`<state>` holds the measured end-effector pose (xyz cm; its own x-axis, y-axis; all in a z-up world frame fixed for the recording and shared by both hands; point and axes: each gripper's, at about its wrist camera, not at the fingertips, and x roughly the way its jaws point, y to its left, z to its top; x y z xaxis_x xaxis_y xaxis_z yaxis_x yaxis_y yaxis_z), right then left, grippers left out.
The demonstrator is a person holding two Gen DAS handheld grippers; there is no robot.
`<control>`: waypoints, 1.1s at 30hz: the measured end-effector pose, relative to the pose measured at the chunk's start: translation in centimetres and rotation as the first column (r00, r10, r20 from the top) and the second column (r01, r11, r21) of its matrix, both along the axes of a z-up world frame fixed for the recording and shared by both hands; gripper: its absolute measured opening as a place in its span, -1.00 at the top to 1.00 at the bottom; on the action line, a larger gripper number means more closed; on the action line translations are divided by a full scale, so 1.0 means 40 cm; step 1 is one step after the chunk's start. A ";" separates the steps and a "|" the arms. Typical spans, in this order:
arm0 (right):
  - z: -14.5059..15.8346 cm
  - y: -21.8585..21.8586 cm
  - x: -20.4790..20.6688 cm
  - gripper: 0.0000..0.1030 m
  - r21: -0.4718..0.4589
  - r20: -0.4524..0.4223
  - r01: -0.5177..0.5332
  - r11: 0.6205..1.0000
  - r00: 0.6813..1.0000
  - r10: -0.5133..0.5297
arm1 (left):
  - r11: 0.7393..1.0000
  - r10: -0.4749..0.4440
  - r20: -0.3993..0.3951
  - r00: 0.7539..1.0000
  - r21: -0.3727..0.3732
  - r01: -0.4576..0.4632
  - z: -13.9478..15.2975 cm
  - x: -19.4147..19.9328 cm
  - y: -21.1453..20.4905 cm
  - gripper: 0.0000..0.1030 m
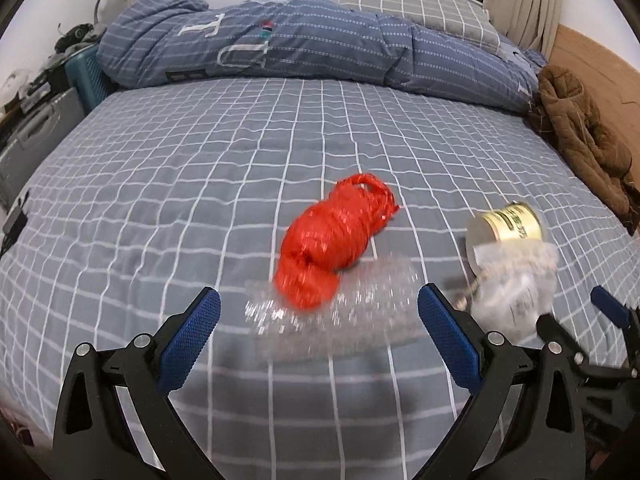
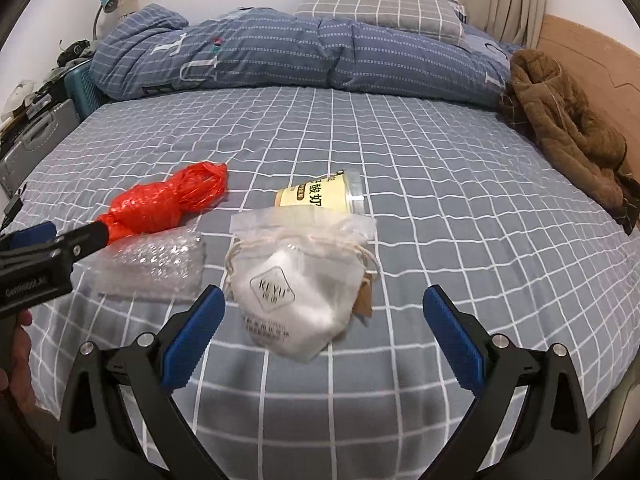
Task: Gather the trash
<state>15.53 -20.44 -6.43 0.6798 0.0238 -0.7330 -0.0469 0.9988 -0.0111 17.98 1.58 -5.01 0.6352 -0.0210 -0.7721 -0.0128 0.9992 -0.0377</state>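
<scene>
Hovering low at the bottom of the frame, the left gripper (image 1: 319, 312) is gaping wide over the bubble wrap (image 1: 332, 316), gripping nothing. Just above it, mid-frame, the red plastic bundle (image 1: 332, 240) is lying on the checked bedsheet (image 1: 160, 184). The right gripper (image 2: 324, 308) is likewise spreading wide and empty around the white drawstring pouch (image 2: 296, 288), with the yellow cup (image 2: 320, 196) lying tipped just behind.
</scene>
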 end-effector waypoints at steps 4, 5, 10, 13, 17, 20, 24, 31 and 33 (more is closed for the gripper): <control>-0.034 0.014 0.036 -0.85 0.020 -0.024 0.001 1.000 1.000 0.000 | 1.000 -0.013 -0.011 1.000 -0.010 0.012 -0.023 0.067 -0.010 -0.89; -0.038 0.016 0.041 -0.85 0.023 -0.028 0.000 1.000 1.000 0.000 | 1.000 -0.015 -0.014 1.000 -0.010 0.015 -0.028 0.079 -0.011 -0.89; -0.071 0.043 0.065 -0.85 0.025 -0.060 -0.012 1.000 0.998 0.013 | 1.000 -0.025 -0.028 0.999 0.003 0.025 -0.058 0.146 -0.019 -0.89; -0.081 0.053 0.070 -0.85 0.017 -0.064 -0.012 1.000 0.998 0.013 | 1.000 -0.026 -0.044 0.999 0.006 0.026 -0.076 0.175 -0.021 -0.89; -0.100 0.059 0.072 -0.85 0.012 -0.075 -0.012 1.000 0.997 0.013 | 0.999 -0.036 -0.059 0.998 0.026 0.038 -0.095 0.206 -0.028 -0.86; -0.109 0.060 0.073 -0.78 0.022 -0.093 -0.016 1.000 0.995 0.018 | 0.998 -0.043 -0.072 0.996 0.036 0.046 -0.109 0.220 -0.031 -0.77; -0.113 0.061 0.071 -0.56 0.023 -0.099 -0.019 1.000 0.995 0.021 | 0.997 -0.052 -0.101 0.994 0.044 0.057 -0.136 0.236 -0.030 -0.45; -0.109 0.058 0.071 -0.19 0.041 -0.106 -0.029 0.999 0.994 0.033 | 0.998 -0.050 -0.105 0.993 0.038 0.054 -0.151 0.235 -0.021 -0.06; -0.106 0.056 0.070 -0.11 0.048 -0.107 -0.033 0.998 0.994 0.038 | 0.998 -0.049 -0.096 0.994 0.043 0.053 -0.145 0.232 -0.022 0.01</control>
